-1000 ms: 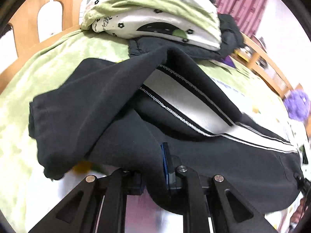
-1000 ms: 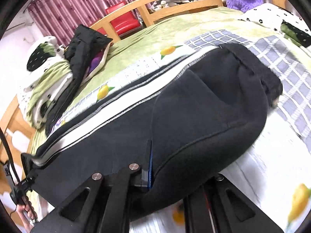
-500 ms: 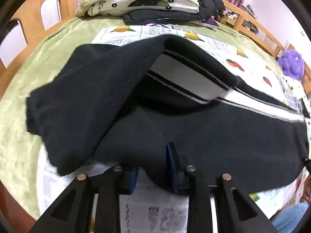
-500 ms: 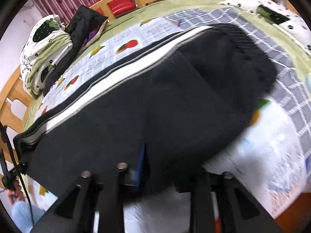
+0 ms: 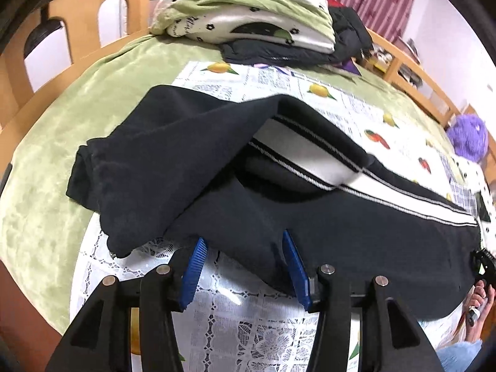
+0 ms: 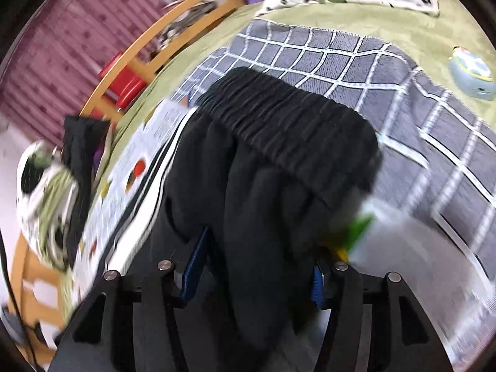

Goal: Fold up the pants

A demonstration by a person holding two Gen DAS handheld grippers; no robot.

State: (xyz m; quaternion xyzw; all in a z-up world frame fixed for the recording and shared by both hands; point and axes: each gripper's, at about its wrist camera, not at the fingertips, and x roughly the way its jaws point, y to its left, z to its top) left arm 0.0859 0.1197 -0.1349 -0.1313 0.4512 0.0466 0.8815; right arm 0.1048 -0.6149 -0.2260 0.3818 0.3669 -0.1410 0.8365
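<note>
Item: black fleece pants with a white side stripe (image 5: pixel 356 232), lying lengthwise on the bed across the centre of the left wrist view; one leg end is doubled over at centre left.
Waistband: gathered elastic band (image 6: pixel 288 114), upper centre of the right wrist view, resting on a grey checked blanket (image 6: pixel 387 71).
Support: bed with a green velvety cover (image 5: pixel 62 130) and a white fruit-print lace cloth (image 5: pixel 235 325).
Left tongs (image 5: pixel 245 266): blue pads parted and opening; the near fabric edge lies between them, not pinched.
Right tongs (image 6: pixel 257 266): pads apart at a moderate gap; a fold of black fabric bulges between them; no visible pinch, though the picture is blurred.
Surroundings: folded green-and-white floral bedding (image 5: pixel 248 9) at upper centre; purple plush toy (image 5: pixel 468 136) at right.
Step in hand: apparently letting go after laying the pants folded lengthwise.
Next move: likely withdrawing both tongs clear of the cloth, then regripping one end to fold it across toward the other.
</note>
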